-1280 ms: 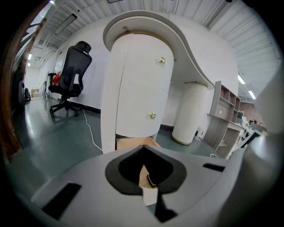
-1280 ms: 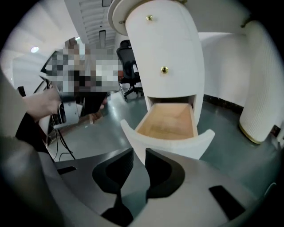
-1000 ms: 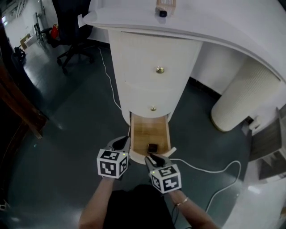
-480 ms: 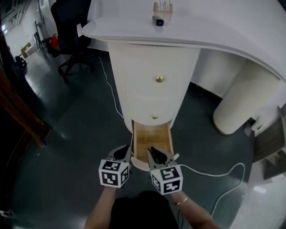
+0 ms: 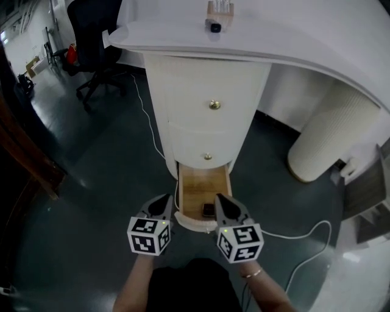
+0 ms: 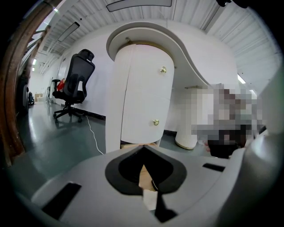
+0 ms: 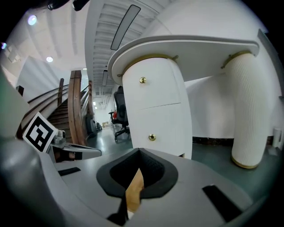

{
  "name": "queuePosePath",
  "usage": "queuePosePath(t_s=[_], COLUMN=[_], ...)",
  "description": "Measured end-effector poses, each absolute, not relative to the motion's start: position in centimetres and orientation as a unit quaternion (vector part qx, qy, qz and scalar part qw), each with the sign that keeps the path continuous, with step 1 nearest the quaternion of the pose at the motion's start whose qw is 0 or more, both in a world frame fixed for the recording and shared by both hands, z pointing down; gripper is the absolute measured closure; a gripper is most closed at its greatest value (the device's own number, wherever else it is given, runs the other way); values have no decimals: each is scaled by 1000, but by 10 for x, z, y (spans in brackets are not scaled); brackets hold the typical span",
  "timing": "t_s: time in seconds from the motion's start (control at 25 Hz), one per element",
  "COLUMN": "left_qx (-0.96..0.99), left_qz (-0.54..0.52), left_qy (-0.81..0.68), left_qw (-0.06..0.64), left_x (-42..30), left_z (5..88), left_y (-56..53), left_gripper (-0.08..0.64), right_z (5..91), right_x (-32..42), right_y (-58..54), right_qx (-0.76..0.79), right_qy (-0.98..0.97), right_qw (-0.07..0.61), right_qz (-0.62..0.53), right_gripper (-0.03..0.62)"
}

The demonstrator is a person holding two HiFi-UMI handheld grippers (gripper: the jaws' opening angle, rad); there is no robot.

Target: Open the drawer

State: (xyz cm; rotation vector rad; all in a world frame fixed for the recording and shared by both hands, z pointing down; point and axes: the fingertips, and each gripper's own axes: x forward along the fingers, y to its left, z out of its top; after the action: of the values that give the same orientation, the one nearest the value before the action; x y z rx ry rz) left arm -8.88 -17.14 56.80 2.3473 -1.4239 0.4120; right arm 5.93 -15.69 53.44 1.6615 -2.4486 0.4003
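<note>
A white rounded cabinet [image 5: 204, 103] stands under a curved white desk. Its top drawer knob [image 5: 214, 104] and middle knob [image 5: 208, 156] sit on shut fronts. The bottom drawer [image 5: 196, 186] is pulled out, showing its wooden floor with a small dark object [image 5: 208, 210] near the front. My left gripper [image 5: 166, 201] hovers at the drawer's front left corner, jaws together and empty. My right gripper [image 5: 220, 200] hangs at the front right corner, its jaws closing down to shut with nothing between them. Both gripper views look along shut jaws [image 6: 144, 148] [image 7: 138, 153] at the cabinet.
A black office chair [image 5: 91, 36] stands at the far left. A white cable [image 5: 292, 234] lies on the dark floor to the right. A ribbed white column [image 5: 326, 140] holds up the desk's right end. Small items [image 5: 217, 15] sit on the desk top.
My right gripper rose and moved right, off the drawer's front, and its jaws closed. The dark object shows again. The left gripper barely moved.
</note>
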Motion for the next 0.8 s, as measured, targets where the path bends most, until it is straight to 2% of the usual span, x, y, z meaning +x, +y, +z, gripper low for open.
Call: queuePosePath(t_s=[0.8], left_qx=[832], left_qz=[134], left_qy=[-509], left_qw=[175], left_x=[-91], left_z=[562], left_y=[-175], left_gripper=[558], right_z=[543], right_x=[78], right_y=[-167], right_qx=[566], right_qy=[-807], right_qw=[92], right_qz=[145], right_gripper=[591])
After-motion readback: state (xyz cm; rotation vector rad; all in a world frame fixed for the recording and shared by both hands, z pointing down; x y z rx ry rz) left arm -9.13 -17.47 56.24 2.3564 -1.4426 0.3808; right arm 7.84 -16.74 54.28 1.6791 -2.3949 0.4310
